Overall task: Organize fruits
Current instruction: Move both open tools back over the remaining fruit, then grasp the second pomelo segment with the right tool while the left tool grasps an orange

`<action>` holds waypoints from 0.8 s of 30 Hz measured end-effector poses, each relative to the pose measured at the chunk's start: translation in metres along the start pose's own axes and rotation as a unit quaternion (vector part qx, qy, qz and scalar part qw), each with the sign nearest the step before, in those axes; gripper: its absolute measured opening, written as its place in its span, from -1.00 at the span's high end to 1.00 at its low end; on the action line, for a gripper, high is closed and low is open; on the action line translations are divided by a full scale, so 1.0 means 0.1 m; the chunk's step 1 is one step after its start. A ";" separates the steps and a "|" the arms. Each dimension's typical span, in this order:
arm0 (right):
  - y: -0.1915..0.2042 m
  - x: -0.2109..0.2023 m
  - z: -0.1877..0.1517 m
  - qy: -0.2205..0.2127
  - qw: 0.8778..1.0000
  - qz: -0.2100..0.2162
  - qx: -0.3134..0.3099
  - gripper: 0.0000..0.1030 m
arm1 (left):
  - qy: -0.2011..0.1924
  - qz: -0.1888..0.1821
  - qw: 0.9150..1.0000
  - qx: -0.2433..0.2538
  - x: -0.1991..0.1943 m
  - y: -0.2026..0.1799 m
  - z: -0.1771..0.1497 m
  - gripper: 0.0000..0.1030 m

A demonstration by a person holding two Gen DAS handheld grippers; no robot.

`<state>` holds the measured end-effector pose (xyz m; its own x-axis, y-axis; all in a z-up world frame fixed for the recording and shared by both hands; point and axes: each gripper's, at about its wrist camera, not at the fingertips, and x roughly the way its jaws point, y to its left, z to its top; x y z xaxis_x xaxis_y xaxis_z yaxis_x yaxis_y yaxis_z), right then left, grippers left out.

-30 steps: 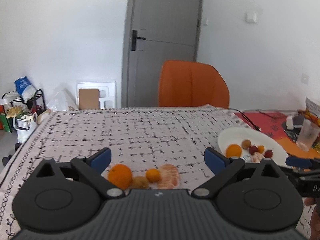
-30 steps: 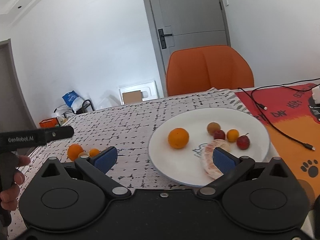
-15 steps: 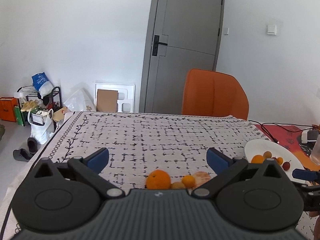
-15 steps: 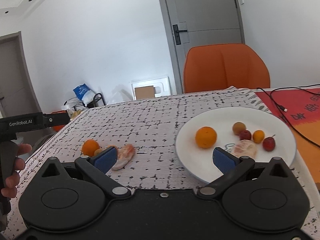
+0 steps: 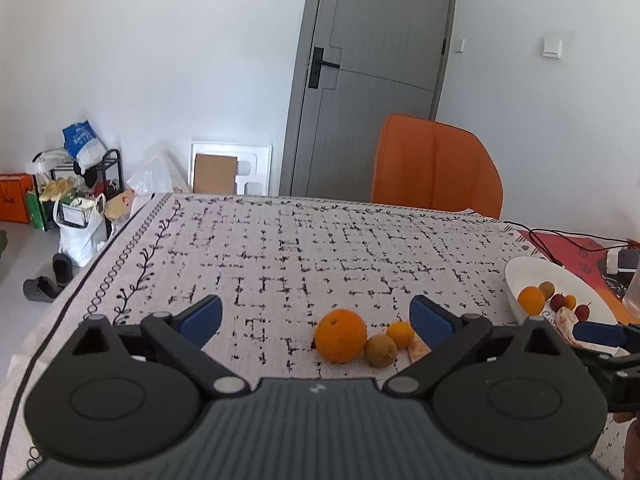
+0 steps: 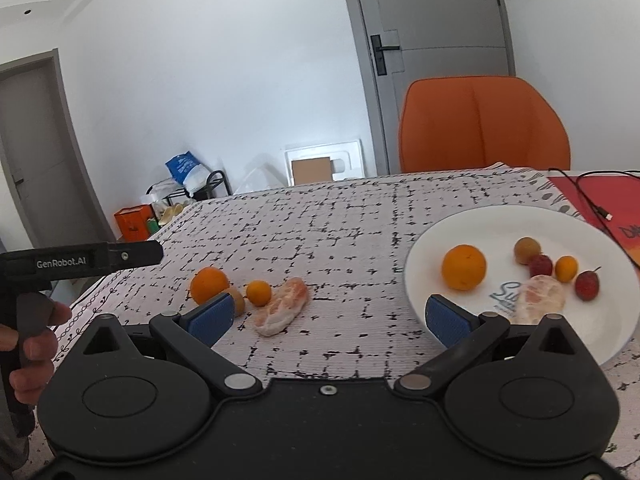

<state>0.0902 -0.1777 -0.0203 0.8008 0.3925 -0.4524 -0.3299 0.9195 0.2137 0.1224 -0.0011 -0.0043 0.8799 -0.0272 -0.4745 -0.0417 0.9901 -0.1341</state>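
Observation:
On the patterned tablecloth lie a large orange (image 5: 341,335), a brown kiwi (image 5: 381,351), a small orange (image 5: 401,334) and a peeled citrus piece (image 6: 283,306). The white plate (image 6: 600,332) at the right holds an orange (image 6: 464,267), a brown fruit (image 6: 527,250), a small orange (image 6: 566,268), two red fruits and a peeled citrus (image 6: 540,299). My left gripper (image 5: 316,318) is open and empty, just before the loose fruits. My right gripper (image 6: 329,316) is open and empty, between the loose fruits and the plate.
An orange chair (image 5: 436,168) stands behind the table's far edge. A red mat (image 6: 592,192) with a black cable lies at the right. A clear cup (image 5: 634,296) stands past the plate. Bags and a rack stand on the floor at the left.
Both grippers have pulled back and shifted left. The right gripper has left the peeled citrus on the plate and now faces the cloth between the fruits and the plate.

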 end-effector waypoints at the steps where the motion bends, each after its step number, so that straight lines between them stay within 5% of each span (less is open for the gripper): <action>1: 0.01 0.02 0.00 0.002 1.000 0.002 -0.001 -1.00 | 0.001 -0.001 1.000 -0.001 0.01 0.01 -0.01 -0.90; 8: 0.09 0.15 -0.01 0.012 1.000 0.010 -0.006 -0.96 | 0.014 -0.012 1.000 -0.002 0.11 0.03 -0.05 -0.57; 24: 0.20 0.59 -0.01 0.064 0.997 0.040 -0.007 -0.19 | 0.043 -0.018 0.999 -0.012 0.40 0.01 -0.12 -0.16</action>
<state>0.1303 -0.1364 -0.0438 0.7014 0.4640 -0.5411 -0.3987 0.8846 0.2418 0.1514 -0.0027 -0.0341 0.8366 -0.0750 -0.5426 -0.0236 0.9847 -0.1725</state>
